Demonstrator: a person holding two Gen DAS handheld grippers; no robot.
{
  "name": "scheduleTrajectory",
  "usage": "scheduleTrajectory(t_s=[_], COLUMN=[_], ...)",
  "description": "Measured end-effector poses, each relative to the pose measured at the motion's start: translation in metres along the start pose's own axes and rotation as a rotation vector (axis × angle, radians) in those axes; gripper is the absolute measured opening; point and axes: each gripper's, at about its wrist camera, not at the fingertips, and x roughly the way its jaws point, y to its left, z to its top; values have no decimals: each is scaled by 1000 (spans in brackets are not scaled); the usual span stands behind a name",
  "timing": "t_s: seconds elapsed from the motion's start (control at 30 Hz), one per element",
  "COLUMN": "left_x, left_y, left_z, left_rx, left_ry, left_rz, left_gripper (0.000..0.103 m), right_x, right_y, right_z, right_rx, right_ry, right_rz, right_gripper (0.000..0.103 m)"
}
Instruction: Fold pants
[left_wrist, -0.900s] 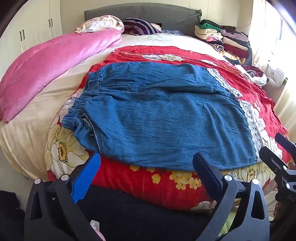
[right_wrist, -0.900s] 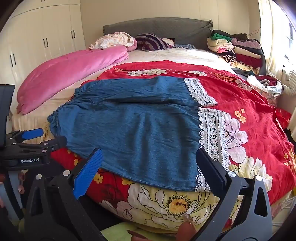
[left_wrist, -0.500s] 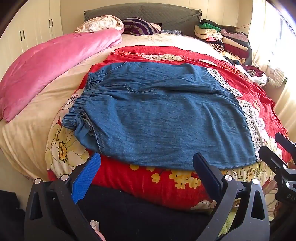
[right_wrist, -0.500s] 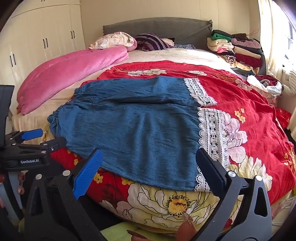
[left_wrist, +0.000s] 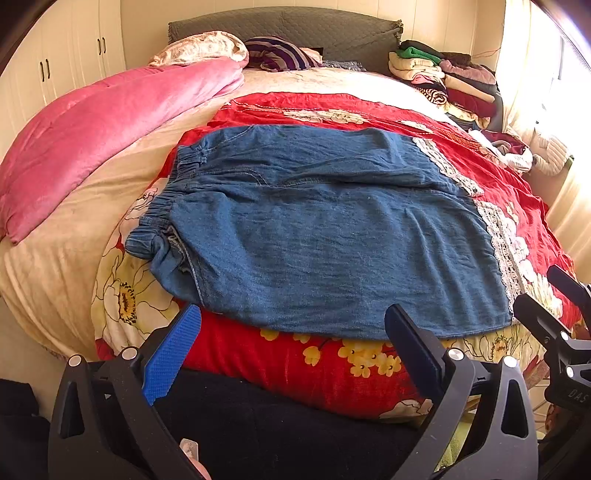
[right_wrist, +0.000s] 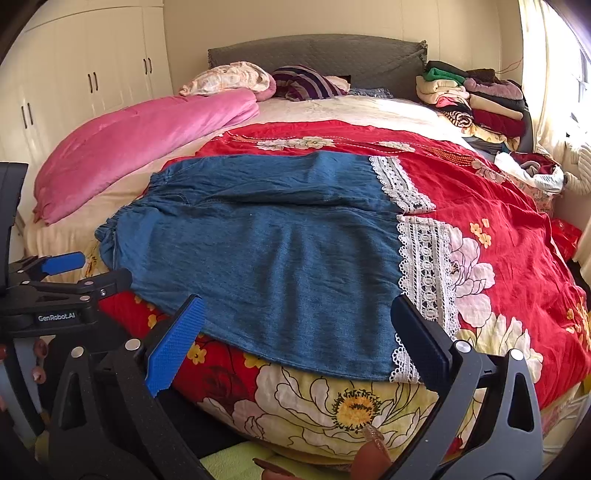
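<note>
Blue denim pants (left_wrist: 332, 236) with white lace hems (right_wrist: 424, 269) lie flat, legs together, just beyond both grippers. Left gripper (left_wrist: 291, 350) and right gripper (right_wrist: 295, 339) gape wide, holding nothing

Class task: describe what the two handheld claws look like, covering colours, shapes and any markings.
Both the left claw and the right claw are matte black, with two long angular arms fixed by silver rivets. One finger carries a textured bright blue pad, the other a dark pad. White "GenRobot.AI" lettering marks the left one's side, seen from the right wrist camera.
</note>
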Motion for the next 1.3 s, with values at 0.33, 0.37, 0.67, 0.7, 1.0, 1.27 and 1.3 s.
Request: scheduleTrajectory(t_s=[0.33, 0.37, 0.67, 0.7, 1.0, 1.27, 1.3], left_x=[-1, -1, 0, 1, 0, 0, 0], left_y=[0, 0, 0, 0, 1, 1, 1], left_z=[0, 0, 0, 0, 1, 1, 0], left_rx=[3, 3, 7, 6, 3, 5, 6], left_ry=[2, 2, 8, 8, 4, 0, 1], left_rz=[-2, -4, 7, 6, 1, 5, 5], left_gripper=[99, 99, 99, 99, 99, 99, 99], right_x=[2, 2, 3, 3, 3, 3, 3], right_y=[-1, -2, -2, -3, -3, -2, -2], right_z=[0, 0, 0, 0, 0, 0, 0], right_rx=[1, 3, 4, 4, 3, 4, 3], right_ry=[7, 9, 11, 11, 10, 9, 9], right_rz=[-4, -5, -5, -5, -5, -5, -5], right_gripper=[95, 95, 95, 95, 95, 95, 95])
